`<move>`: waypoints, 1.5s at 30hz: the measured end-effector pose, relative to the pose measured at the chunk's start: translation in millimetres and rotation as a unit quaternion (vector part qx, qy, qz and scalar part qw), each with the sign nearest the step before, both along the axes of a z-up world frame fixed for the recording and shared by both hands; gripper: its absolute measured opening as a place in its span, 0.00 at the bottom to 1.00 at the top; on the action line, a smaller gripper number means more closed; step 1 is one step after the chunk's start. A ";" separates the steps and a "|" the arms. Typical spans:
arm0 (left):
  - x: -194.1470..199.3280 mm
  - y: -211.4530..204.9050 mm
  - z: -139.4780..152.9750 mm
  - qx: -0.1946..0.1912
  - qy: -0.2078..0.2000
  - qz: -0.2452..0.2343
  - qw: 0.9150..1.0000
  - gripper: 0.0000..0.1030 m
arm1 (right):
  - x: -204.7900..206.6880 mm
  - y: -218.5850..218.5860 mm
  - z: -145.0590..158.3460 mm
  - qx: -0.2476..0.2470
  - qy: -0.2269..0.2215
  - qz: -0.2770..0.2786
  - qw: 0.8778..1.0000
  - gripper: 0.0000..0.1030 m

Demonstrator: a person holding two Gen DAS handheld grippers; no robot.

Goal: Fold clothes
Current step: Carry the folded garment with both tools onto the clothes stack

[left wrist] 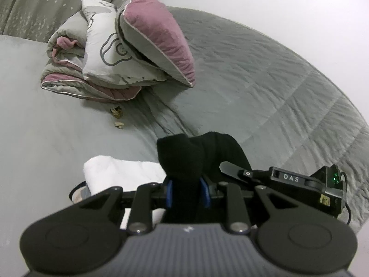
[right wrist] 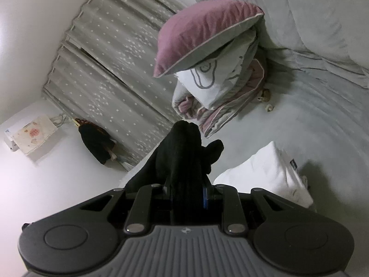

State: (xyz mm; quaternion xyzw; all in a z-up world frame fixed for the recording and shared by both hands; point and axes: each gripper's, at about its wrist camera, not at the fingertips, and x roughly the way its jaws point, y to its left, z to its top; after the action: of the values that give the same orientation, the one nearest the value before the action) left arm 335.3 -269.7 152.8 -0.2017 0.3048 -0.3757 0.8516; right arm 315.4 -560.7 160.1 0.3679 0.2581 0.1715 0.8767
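A black garment (left wrist: 184, 159) bulges up between the blue pads of my left gripper (left wrist: 187, 192), which is shut on it above the grey bed. To its right the other gripper's body, marked DAS (left wrist: 297, 183), is close by. In the right wrist view my right gripper (right wrist: 188, 194) is likewise shut on bunched black cloth (right wrist: 182, 152), held in the air over the bed. A folded white garment (left wrist: 120, 173) lies on the sheet just left of my left gripper, and shows as a white folded piece (right wrist: 265, 173) at the right of the right wrist view.
A pile of pink and grey pillows and a folded quilt (left wrist: 120, 53) sits further up the bed (left wrist: 253, 97). Small brownish scraps (left wrist: 117, 113) lie on the sheet near the pile. A starred grey curtain (right wrist: 110, 73), a hanging dark coat (right wrist: 96, 143) and a wall unit (right wrist: 25, 133) are beyond.
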 end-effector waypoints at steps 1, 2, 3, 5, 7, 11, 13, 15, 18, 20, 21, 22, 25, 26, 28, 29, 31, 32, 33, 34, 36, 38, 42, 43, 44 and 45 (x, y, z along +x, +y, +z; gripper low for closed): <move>6.5 -1.1 -4.6 0.002 0.003 0.003 1.000 0.22 | 7.3 -0.8 -4.2 -0.002 0.002 0.001 1.000 0.23; 13.9 -1.9 -10.0 0.004 0.007 0.006 1.000 0.22 | 14.8 -1.4 -8.9 -0.005 0.004 0.002 1.000 0.23; 22.3 -3.5 -15.8 0.006 0.012 0.010 1.000 0.22 | 22.7 -1.7 -14.4 -0.008 0.006 0.003 1.000 0.23; 40.1 -7.0 -28.4 0.013 0.019 0.020 1.000 0.22 | 38.4 -2.4 -25.4 -0.014 0.008 0.005 1.000 0.23; 57.9 -10.5 -41.8 0.020 0.025 0.030 0.999 0.22 | 53.0 -5.1 -39.3 -0.018 0.010 0.000 1.000 0.23; 88.5 -18.0 -69.8 0.034 0.034 0.057 0.997 0.26 | 81.1 -12.5 -70.0 -0.025 0.013 -0.016 0.999 0.23; 100.1 -20.8 -82.7 0.043 0.036 0.074 0.996 0.33 | 88.4 -16.3 -82.6 -0.040 0.014 -0.038 0.998 0.29; 102.2 -18.7 -88.9 0.047 0.030 0.091 0.994 0.35 | 91.1 -20.2 -92.2 -0.060 0.012 -0.066 0.996 0.34; 103.8 -15.6 -96.3 0.054 0.017 0.116 0.992 0.42 | 81.1 -23.3 -88.0 -0.094 -0.014 -0.091 0.991 0.44; 97.0 -13.7 -92.4 0.062 -0.012 0.132 0.989 0.43 | 70.9 -22.1 -80.1 -0.125 -0.037 -0.104 0.986 0.44; 92.8 -14.3 -89.1 0.068 -0.032 0.139 0.987 0.43 | 65.9 -21.5 -76.1 -0.140 -0.049 -0.110 0.983 0.44; 87.9 -15.3 -85.5 0.071 -0.054 0.144 0.986 0.43 | 60.0 -19.3 -71.5 -0.157 -0.064 -0.115 0.979 0.44; 69.6 -20.8 -76.7 0.077 -0.116 0.147 0.979 0.43 | 38.3 3.1 -57.2 -0.216 -0.132 -0.111 0.961 0.43; 62.7 -23.1 -74.9 0.078 -0.133 0.146 0.977 0.42 | 32.0 11.5 -53.8 -0.233 -0.151 -0.106 0.955 0.43; 49.3 -30.9 -75.4 0.084 -0.165 0.132 0.974 0.42 | 22.6 28.6 -51.2 -0.263 -0.180 -0.093 0.943 0.40; 44.1 -35.7 -78.2 0.090 -0.180 0.120 0.972 0.42 | 19.4 36.5 -52.3 -0.276 -0.189 -0.086 0.939 0.38; 36.0 -45.4 -85.9 0.104 -0.197 0.096 0.970 0.44 | 15.9 49.3 -59.2 -0.297 -0.194 -0.073 0.932 0.36; 33.0 -49.6 -91.7 0.115 -0.199 0.084 0.970 0.45 | 15.0 54.8 -63.9 -0.308 -0.194 -0.068 0.929 0.35; 30.7 -53.5 -98.0 0.126 -0.201 0.074 0.969 0.45 | 15.7 57.7 -71.1 -0.320 -0.188 -0.067 0.926 0.35; 29.4 -57.1 -105.2 0.139 -0.202 0.067 0.967 0.46 | 17.0 58.8 -78.5 -0.331 -0.180 -0.069 0.924 0.35; 27.0 -63.4 -119.4 0.165 -0.204 0.056 0.963 0.46 | 19.8 60.2 -92.8 -0.351 -0.163 -0.074 0.919 0.34; 24.9 -62.5 -124.8 0.169 -0.209 0.058 0.962 0.50 | 20.7 58.1 -104.1 -0.366 -0.155 -0.078 0.914 0.34; 19.0 -57.9 -124.1 0.160 -0.215 0.067 0.961 0.65 | 7.9 55.1 -100.6 -0.359 -0.166 -0.093 0.914 0.33; 13.5 -56.4 -121.1 0.158 -0.217 0.074 0.960 0.70 | 3.2 53.8 -95.7 -0.350 -0.168 -0.100 0.916 0.33; 8.0 -55.9 -116.9 0.159 -0.220 0.086 0.959 0.72 | -1.8 52.4 -90.7 -0.342 -0.169 -0.108 0.918 0.33; 2.2 -56.2 -112.1 0.163 -0.220 0.100 0.956 0.74 | -7.2 51.8 -85.4 -0.339 -0.167 -0.116 0.918 0.33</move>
State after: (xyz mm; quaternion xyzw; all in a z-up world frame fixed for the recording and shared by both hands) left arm 337.5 -325.9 40.7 -0.0018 0.1448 -0.2687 0.9523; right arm 308.2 -508.9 74.8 0.0416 0.1058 0.0300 0.9931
